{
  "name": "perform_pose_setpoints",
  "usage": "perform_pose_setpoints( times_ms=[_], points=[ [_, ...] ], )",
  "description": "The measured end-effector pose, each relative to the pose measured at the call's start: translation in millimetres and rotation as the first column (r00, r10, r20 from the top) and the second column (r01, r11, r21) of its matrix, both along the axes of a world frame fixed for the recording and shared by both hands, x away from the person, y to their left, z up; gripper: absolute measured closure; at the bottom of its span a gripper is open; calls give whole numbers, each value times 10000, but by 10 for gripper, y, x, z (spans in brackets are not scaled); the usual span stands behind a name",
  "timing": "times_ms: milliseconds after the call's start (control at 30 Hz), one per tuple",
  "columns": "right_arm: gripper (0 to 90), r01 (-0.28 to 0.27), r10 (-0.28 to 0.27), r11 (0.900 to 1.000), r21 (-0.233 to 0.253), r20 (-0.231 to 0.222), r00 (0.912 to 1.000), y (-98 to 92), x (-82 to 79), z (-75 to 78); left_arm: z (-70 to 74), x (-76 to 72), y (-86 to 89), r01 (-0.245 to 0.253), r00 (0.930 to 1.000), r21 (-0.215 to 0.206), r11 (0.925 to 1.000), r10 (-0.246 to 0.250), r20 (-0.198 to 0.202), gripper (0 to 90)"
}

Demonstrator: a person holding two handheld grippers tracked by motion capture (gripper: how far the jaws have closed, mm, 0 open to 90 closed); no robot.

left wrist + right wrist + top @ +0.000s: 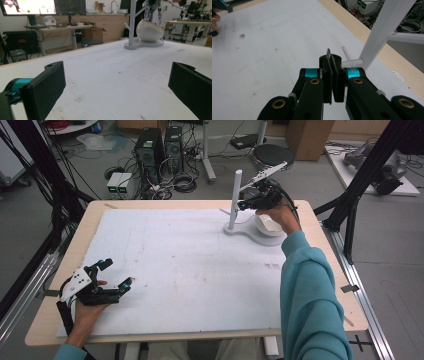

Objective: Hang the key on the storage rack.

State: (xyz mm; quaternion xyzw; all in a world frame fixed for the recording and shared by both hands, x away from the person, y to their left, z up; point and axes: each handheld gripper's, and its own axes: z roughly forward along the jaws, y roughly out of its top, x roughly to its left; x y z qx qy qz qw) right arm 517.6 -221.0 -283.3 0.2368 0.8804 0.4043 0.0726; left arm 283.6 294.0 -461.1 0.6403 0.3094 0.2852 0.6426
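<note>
One small metal loop (328,51) was what the work turned on, and it sat pinched between the jaws of the right gripper (332,59), with just its top edge poking out above the tips. Those jaws were pressed together on it, pads face to face. The loop was up at the far right part of the table, just beside a short peg (352,61) sticking out of a white stand (387,30), though I couldn't tell if it touched the peg. From the high view the right gripper (257,200) hung close to the stand's upright post (235,195), above the stand's flat base (245,234). A white rounded thing (268,226) sat on that base, right under the hand; in the left gripper view it looked egg-shaped and glossy (150,31), with something metal dangling over it, too blurry to make out. A teal sleeve (310,295) ran from the near edge up to that hand. The left gripper (118,272) was well apart from all this, down at the near left corner of the white mat (175,270), jaws spread wide with nothing between them (117,82), and the left hand (87,312) rested low by the table edge. Behind the table, two computer towers (160,147) stood on the floor among cables.
</note>
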Motion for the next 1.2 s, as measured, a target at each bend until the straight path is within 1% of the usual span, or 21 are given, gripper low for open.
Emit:
perform_pose_setpoints(
  times_ms=[67,100,167,267,300,367,433,467,567,600,633,667,733,767,900,967,1000,1067,1100,1133,1200],
  points=[
    [890,-52,52,10000,31,26,10000,-3,11,-9,0,3,-2,-5,10000,-10,10000,5,0,17],
    [890,20,-20,10000,57,-22,10000,-5,18,-13,-1,3,-2,-25,10000,53,10000,25,-13,17],
    [890,55,-56,9999,101,38,10000,-13,33,-20,-2,4,-1,-19,10000,10,10000,19,-25,17],
    [890,88,-87,9999,84,-27,10000,-25,44,-33,-2,4,-1,-27,10000,39,10000,27,-18,17],
    [890,143,-143,9999,41,-118,9998,-26,41,-34,-2,3,-2,-32,10000,55,10000,32,-15,17],
    [889,156,-155,9999,65,-85,9998,-29,50,-39,-2,3,-5,-5,10000,70,10000,5,-7,17],
    [889,202,-200,9997,96,-159,9997,-34,55,-45,-2,2,-6,3,10000,56,10000,-3,-11,17],
    [889,176,-175,9998,77,-105,9998,-42,64,-49,-2,3,-5,-6,10000,70,10000,6,-3,17],
    [889,269,-268,9996,51,-243,9993,-49,75,-68,-2,2,-8,-1,10000,68,10000,1,0,17],
    [889,227,-226,9997,71,-197,9996,-55,85,-73,-2,2,-8,-5,10000,71,10000,5,-2,17],
    [889,272,-269,9996,109,-257,9993,-55,86,-75,-2,2,-8,-6,10000,70,10000,6,-5,17],
    [889,215,-213,9997,133,-167,9996,-59,96,-79,-2,3,-7,-7,10000,79,10000,7,0,17],
    [889,304,-298,9994,178,-313,9991,-64,96,-81,-2,3,-7,-4,10000,73,10000,4,1,17],
    [889,292,-288,9994,167,-208,9994,-70,108,-87,-2,3,-5,-6,10000,83,10000,6,-10,17],
    [889,339,-334,9992,188,-275,9991,-81,116,-96,-3,4,-7,-20,10000,33,10000,20,-26,17],
    [889,266,-261,9994,209,-222,9994,-85,126,-102,-3,5,-6,-18,10000,31,10000,18,-27,17],
    [889,318,-313,9992,235,-210,9993,-85,129,-105,-3,5,-6,-16,10000,36,10000,16,-27,17],
    [889,328,-320,9992,243,-320,9990,-91,133,-113,-3,5,-5,-6,10000,43,10000,6,-26,17],
    [888,321,-313,9991,266,-292,9991,-91,139,-118,-3,5,-6,-5,10000,27,10000,5,-25,17],
    [888,326,-314,9990,300,-407,9987,-94,142,-123,-3,5,-6,-5,10000,27,10000,5,-25,17],
    [886,312,-294,9987,413,-428,9987,-99,157,-137,-3,4,-5,3,10000,56,10000,-3,-20,17]
  ],
)
